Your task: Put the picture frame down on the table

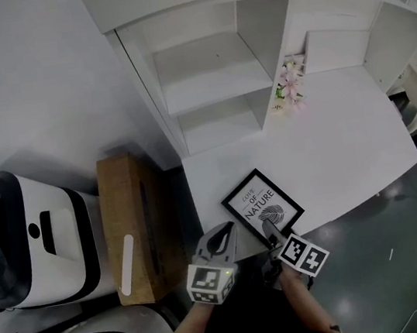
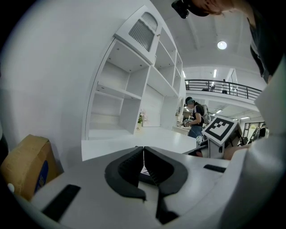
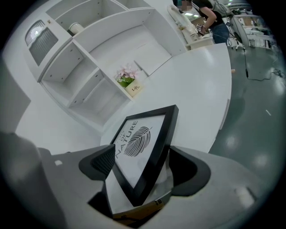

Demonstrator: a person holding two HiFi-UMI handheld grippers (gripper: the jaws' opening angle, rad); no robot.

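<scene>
Near edge of table [image 1: 346,140]: picture frame [image 1: 263,206] — shelves [image 1: 211,83] behind.

The white worktop [image 1: 346,140] has a rounded outer edge and is mostly bare. A white shelf unit [image 1: 210,75] stands along its far side. Just beside the unit's lower right corner sits a small flower pot [image 1: 289,88] with pink blossoms, well apart from the near edge. At the near corner a black picture frame [image 1: 262,206] lies tilted in the right gripper [image 1: 271,232]; whether it touches the surface cannot be told.
</scene>
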